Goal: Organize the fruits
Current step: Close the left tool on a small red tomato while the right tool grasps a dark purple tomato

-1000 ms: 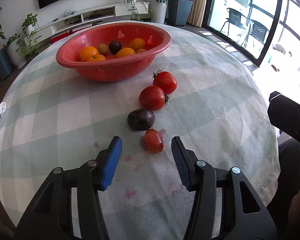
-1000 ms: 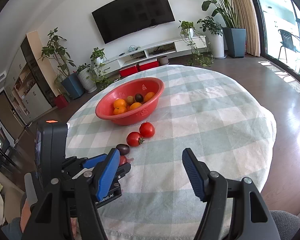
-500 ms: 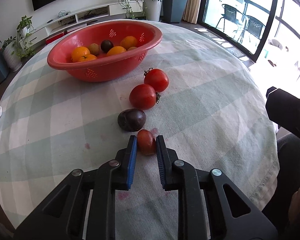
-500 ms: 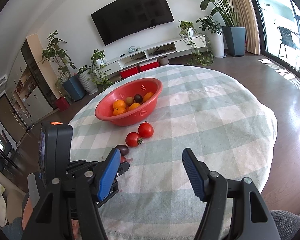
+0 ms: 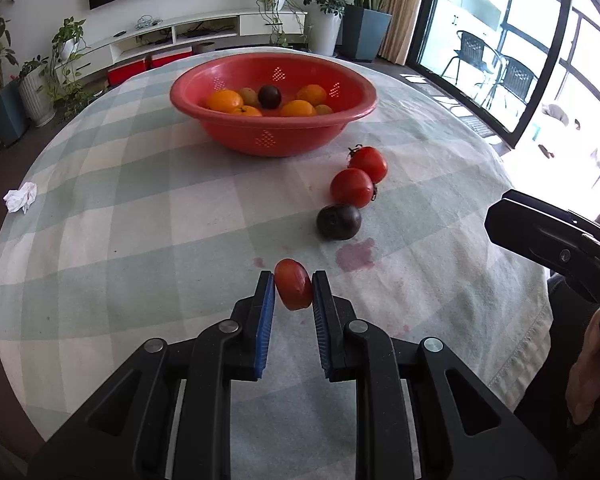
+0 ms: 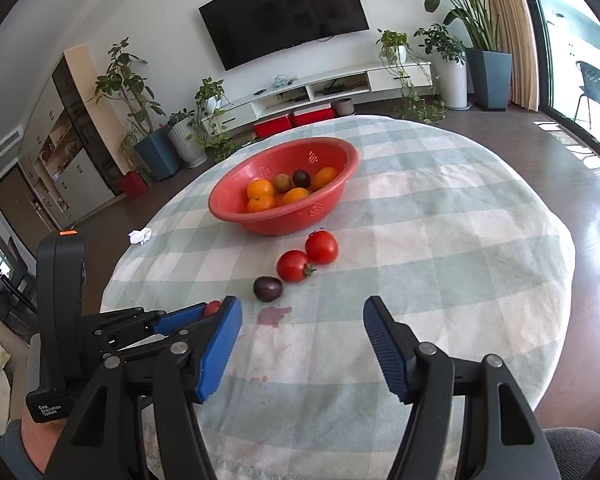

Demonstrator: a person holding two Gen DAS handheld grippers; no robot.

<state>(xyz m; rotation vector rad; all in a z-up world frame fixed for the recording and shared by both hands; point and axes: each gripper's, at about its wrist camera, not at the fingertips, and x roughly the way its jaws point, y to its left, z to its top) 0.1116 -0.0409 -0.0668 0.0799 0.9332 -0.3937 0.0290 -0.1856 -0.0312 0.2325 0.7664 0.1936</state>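
In the right wrist view, most of the small tomato is hidden behind the left gripper's blue pads. The right gripper is cut off by the left wrist view's edge, its jaws unseen there. The fruit low in the bowl is partly covered by the rim.
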